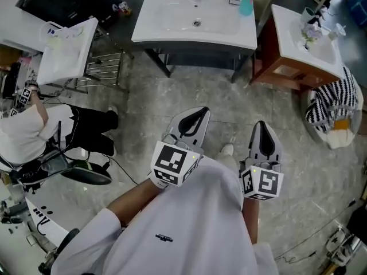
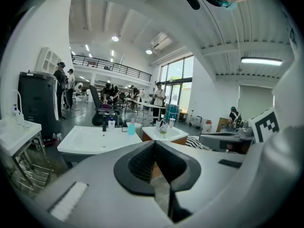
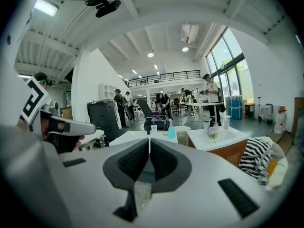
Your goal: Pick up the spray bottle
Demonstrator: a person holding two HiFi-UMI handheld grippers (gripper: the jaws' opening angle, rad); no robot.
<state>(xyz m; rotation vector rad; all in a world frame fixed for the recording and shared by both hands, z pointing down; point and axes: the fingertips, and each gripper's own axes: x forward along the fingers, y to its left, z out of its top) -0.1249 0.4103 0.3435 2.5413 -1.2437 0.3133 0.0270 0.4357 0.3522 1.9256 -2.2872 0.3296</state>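
Both grippers hover over the grey floor [image 1: 189, 90], well apart from the sinks ahead. The left gripper [image 1: 198, 116] has its jaws pressed together with nothing between them; the right gripper [image 1: 261, 129] is likewise closed and empty. The teal spray bottle [image 1: 246, 4] stands upright at the back right corner of the white washbasin [image 1: 172, 22], beside a wooden-fronted vanity [image 1: 275, 67]

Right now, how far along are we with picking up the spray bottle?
Done: nothing yet. In hand: nothing; the left gripper and right gripper are both shut and empty, held over the floor. Left: the teal bottle, probably the spray bottle, stands at the back of the white sink; approach it, open a gripper, grasp and lift.
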